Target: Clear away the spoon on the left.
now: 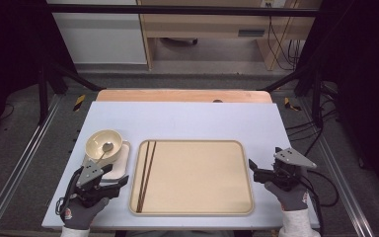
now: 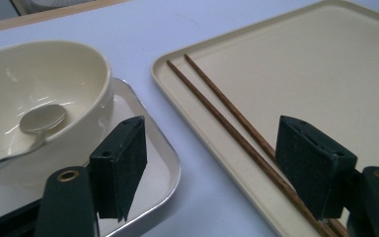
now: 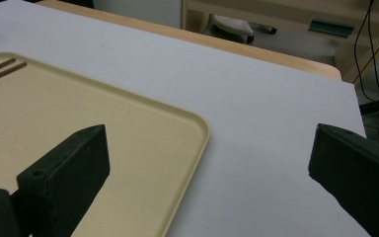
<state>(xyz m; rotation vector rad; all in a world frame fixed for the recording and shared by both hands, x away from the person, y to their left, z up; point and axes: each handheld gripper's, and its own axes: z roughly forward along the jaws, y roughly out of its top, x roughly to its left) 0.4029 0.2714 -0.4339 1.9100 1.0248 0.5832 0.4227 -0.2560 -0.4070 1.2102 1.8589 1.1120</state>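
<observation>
High view, left tongs [image 1: 118, 175] low beside plate [image 1: 121, 163], jaws apart

You are working in a lab set up for recording — not a home or a kitchen. Black frame struts [image 1: 54, 74] and floor rails [image 1: 22, 153] fence in your tabletop [image 1: 187, 121], which wears a plain pale sheet over a wooden board. Loose black cables [image 1: 281, 44] hang by a light wood desk [image 1: 207, 24] at the back — office furniture on a grey carpeted floor [image 1: 10, 128], with the sides left dark.
</observation>
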